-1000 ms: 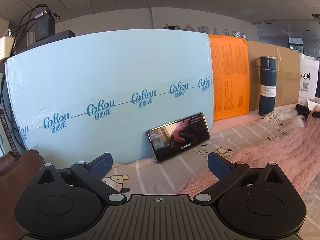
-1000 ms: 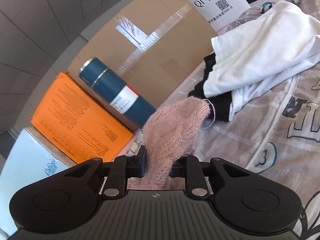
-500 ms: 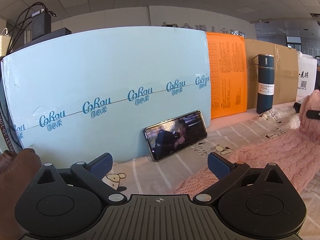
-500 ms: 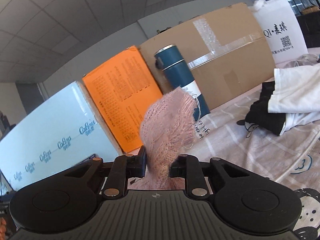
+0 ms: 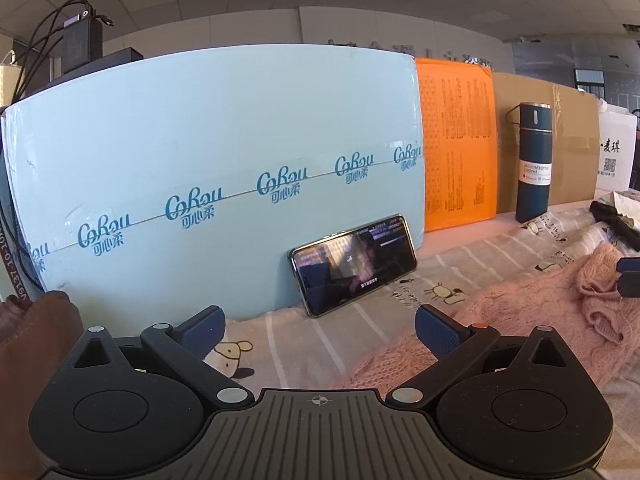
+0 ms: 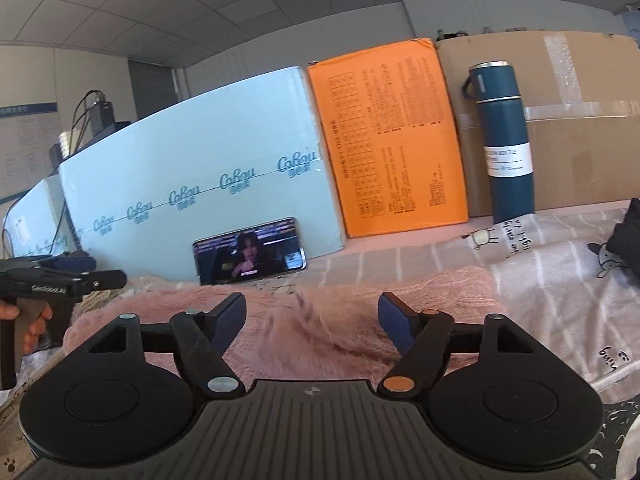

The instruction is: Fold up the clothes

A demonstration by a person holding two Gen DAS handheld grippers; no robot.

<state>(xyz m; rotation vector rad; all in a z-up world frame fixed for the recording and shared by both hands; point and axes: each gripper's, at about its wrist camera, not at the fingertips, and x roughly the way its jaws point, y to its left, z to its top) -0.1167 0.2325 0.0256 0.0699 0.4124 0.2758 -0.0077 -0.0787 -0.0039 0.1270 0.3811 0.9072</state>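
Observation:
A pink knitted sweater [image 6: 360, 304] lies on the striped, cartoon-print sheet [image 6: 540, 264]. It also shows in the left wrist view [image 5: 532, 304], at the right. My right gripper [image 6: 312, 316] is open just above the sweater, holding nothing. My left gripper [image 5: 318, 326] is open and empty over the sheet, left of the sweater's edge. The left gripper also appears at the far left of the right wrist view [image 6: 68, 278]. The right gripper's blue pads [image 5: 630, 276] show at the right edge of the left wrist view, next to a bunched fold of the sweater.
A phone [image 5: 354, 264] leans on a light blue box [image 5: 216, 176] at the back. An orange packet [image 6: 388, 140], a cardboard box [image 6: 580, 120] and a dark blue bottle [image 6: 506, 140] stand beside it. Dark clothing [image 6: 624, 240] lies at the right. A brown garment [image 5: 28, 328] lies at the left.
My right gripper has let go of the pink sweater part it held up and now stands open over it. The sweater part has dropped flat. The left gripper has barely moved.

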